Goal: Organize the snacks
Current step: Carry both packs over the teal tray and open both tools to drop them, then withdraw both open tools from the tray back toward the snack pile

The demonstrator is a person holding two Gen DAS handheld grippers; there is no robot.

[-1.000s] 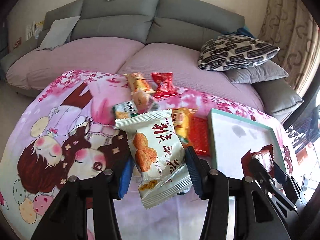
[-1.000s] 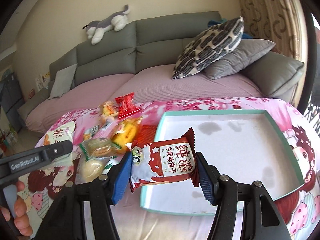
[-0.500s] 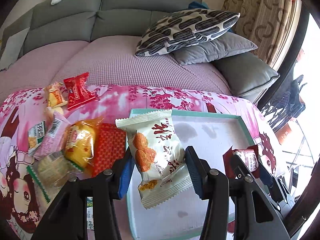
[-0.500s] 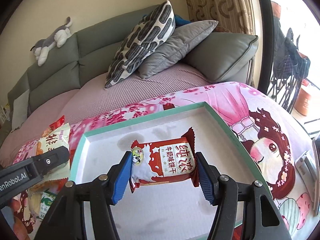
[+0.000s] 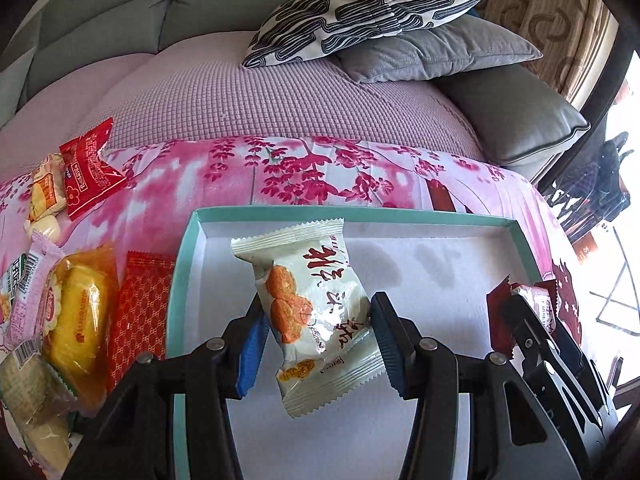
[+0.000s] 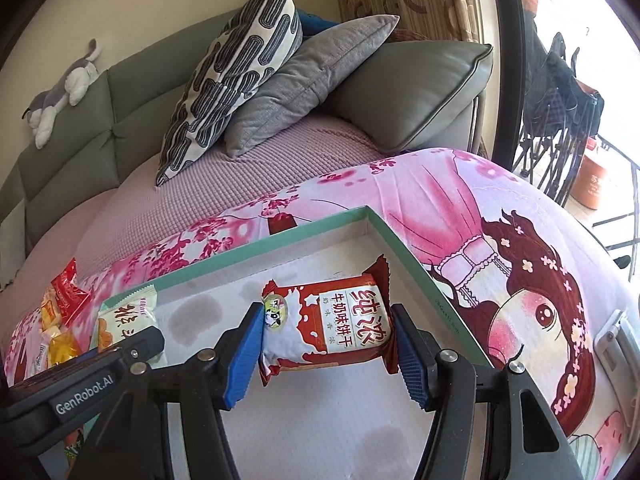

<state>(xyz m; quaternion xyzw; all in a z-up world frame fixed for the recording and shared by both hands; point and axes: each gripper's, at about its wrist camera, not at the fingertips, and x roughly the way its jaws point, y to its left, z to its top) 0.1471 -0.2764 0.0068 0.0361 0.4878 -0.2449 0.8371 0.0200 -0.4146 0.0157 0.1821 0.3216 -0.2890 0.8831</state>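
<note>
A low surface covered with a pink cartoon-printed cloth [image 5: 248,176] stands in front of a grey sofa [image 5: 120,20] with a mauve textured seat cover. On this cloth lies a shallow rectangular tray with a teal rim and a white bottom [image 5: 182,280]. The bottom of the tray shows some faint grey stains, and no snack lies on it in either view.

Above the tray, the left gripper [image 5: 316,344] is closed on a white plastic snack packet with red characters and orange biscuits printed on it [image 5: 316,304]; its blue pads press the packet at both sides, and the packet hangs tilted over the left half of the tray. The right gripper [image 6: 328,352] is clamped on a red and white biscuit packet with red characters [image 6: 328,328], which sits across its jaws over the far right corner of the tray, near the rim. Whether the packets touch the bottom I cannot tell.

Left of the tray, on the cloth, the other snacks lie together: a flat red packet with a gold lattice pattern [image 5: 140,316] just beside the rim, a yellow cake in clear wrapping [image 5: 80,308], a pale pink packet with a barcode [image 5: 28,292], and further back a red crinkled packet [image 5: 90,172].

On the sofa a black-and-white patterned cushion [image 5: 376,8] rests on a grey cushion [image 5: 440,52].
</note>
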